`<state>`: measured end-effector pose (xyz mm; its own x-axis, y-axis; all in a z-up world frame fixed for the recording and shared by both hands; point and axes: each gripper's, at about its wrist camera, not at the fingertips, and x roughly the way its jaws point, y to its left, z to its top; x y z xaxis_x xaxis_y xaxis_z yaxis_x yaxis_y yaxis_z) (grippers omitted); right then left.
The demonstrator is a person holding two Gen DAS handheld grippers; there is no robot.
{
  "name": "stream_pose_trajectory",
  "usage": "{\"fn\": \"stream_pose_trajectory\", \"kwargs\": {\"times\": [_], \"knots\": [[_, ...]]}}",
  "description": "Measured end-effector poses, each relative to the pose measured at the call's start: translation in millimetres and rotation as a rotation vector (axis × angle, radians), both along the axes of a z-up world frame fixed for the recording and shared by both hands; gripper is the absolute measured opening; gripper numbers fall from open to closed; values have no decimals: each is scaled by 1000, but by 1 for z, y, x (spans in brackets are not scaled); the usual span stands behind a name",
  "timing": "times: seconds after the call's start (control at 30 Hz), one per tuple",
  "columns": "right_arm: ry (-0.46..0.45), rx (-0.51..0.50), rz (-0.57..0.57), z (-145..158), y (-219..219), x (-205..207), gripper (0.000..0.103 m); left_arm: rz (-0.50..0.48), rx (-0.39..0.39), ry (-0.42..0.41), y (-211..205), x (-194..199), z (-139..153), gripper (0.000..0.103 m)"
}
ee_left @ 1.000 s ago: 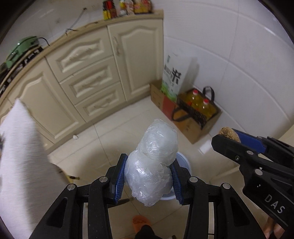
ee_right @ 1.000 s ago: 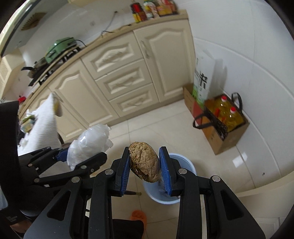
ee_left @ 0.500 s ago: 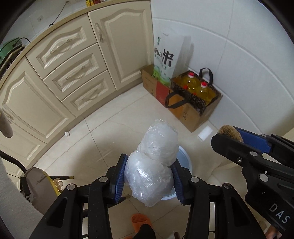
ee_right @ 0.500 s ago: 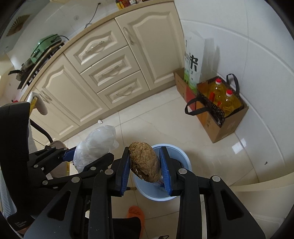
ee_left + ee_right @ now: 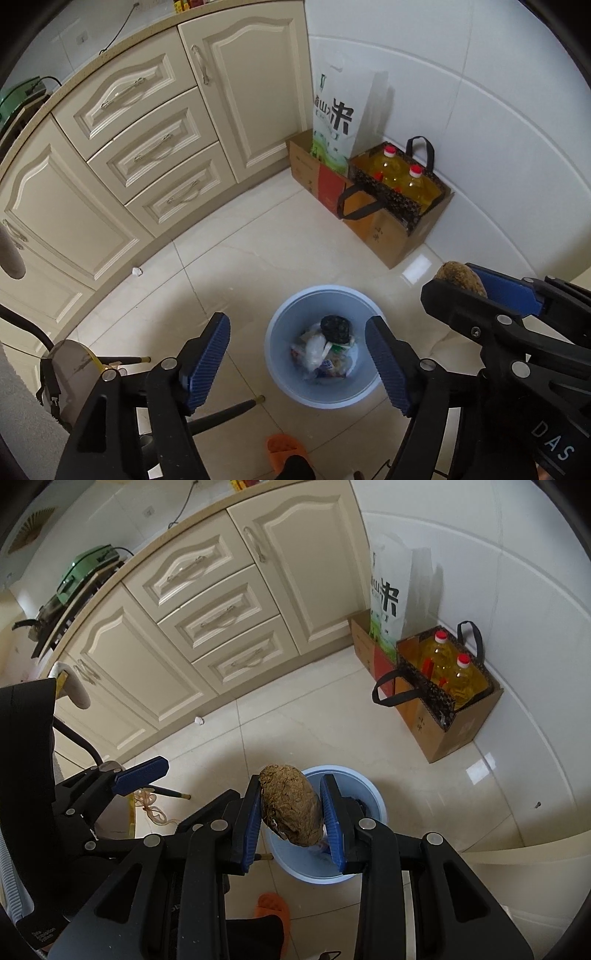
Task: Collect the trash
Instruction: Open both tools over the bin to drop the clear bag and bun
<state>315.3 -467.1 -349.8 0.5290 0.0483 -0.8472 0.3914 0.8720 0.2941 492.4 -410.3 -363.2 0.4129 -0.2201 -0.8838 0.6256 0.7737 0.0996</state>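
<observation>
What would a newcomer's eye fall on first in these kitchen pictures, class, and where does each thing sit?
First, the brown lump clamped in the right gripper, above the blue bin on the pale floor. Next, the left gripper, open and empty over that bin, which holds wrappers and trash. Then the yellow oil bottles in a bag by the wall.

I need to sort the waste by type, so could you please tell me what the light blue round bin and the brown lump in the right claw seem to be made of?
The light blue round bin looks like smooth moulded plastic: even colour, thin rim, soft sheen. The brown lump is matt, rough and cracked, possibly dried organic matter; I cannot tell for sure.
</observation>
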Motion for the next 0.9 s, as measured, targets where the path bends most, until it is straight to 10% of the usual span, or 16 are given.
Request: {"fn": "stream_pose_trajectory", "kwargs": {"times": [0.9], "knots": [[-12,3,11,1,11,22,34,20,0,19,14,5,6,72]]}}
